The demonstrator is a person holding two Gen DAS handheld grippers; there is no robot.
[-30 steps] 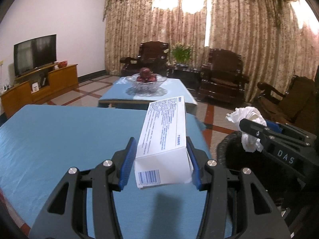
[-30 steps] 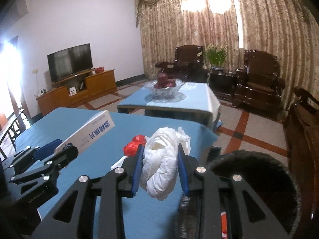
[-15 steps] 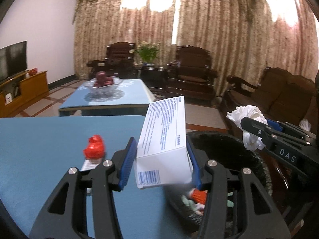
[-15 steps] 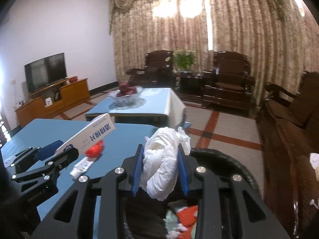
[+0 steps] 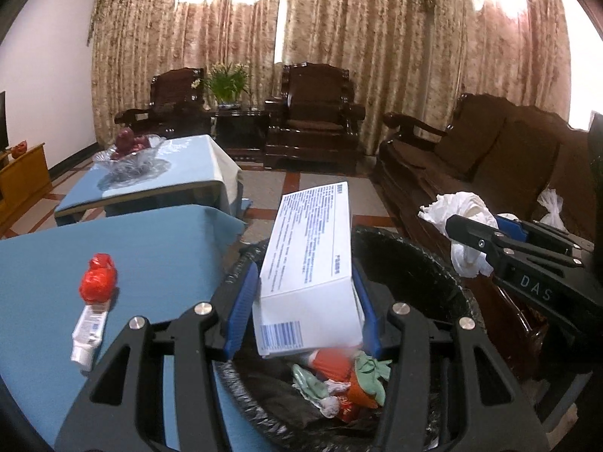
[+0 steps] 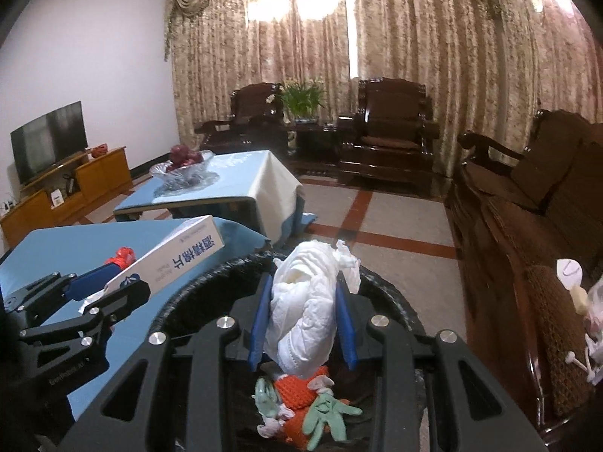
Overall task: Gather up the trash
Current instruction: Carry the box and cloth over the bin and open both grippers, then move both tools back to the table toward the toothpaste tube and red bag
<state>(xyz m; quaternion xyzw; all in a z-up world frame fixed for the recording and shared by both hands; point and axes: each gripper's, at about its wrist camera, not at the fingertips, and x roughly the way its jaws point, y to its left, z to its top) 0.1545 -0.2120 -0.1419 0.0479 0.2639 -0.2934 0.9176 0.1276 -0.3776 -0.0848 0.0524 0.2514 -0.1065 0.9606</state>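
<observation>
Because both loads are meant for the black bin (image 5: 433, 260), each is carried over its open mouth. A white box (image 5: 309, 263) is pinched by the left gripper (image 5: 301, 312), a crumpled tissue wad (image 6: 305, 312) by the right gripper (image 6: 303, 324), above orange and green scraps (image 6: 301, 403) already binned. Farther off on the blue table (image 5: 158, 248), a red-capped tube (image 5: 94, 309) is left uncollected, likely next.

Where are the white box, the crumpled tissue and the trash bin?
White box (image 5: 312, 248), left wrist view, printed top face.
Crumpled tissue (image 6: 305, 309), right wrist view, its middle.
Trash bin (image 5: 414, 248), left wrist view, far rim.
</observation>
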